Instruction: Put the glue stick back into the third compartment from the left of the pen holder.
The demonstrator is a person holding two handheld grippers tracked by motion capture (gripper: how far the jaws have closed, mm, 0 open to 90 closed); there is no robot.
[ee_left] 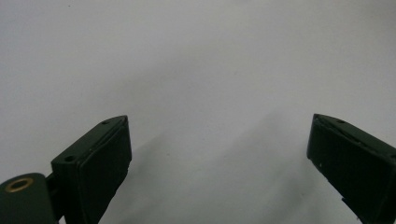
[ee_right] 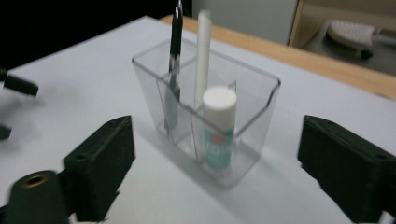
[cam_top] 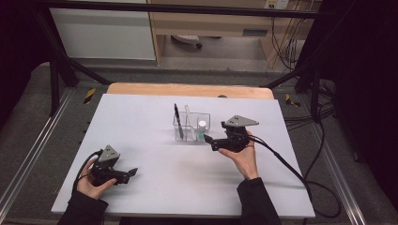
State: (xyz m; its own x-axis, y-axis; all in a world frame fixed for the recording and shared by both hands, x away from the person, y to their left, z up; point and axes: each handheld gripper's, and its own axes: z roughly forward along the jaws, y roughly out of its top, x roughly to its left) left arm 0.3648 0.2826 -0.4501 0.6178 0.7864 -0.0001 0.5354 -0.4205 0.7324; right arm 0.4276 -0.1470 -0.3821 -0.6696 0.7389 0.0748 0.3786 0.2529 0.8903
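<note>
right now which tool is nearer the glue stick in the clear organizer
The right tool. It hovers open just beside the clear organizer that holds the glue stick. The left tool sits open at the table's near left, well away from it.

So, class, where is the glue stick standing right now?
The glue stick stands upright in the near compartment of the clear organizer, mid-table in the high view, just left of the right gripper.

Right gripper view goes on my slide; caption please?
Open right gripper faces a clear organizer holding a black pen, white stick and glue stick.
</note>
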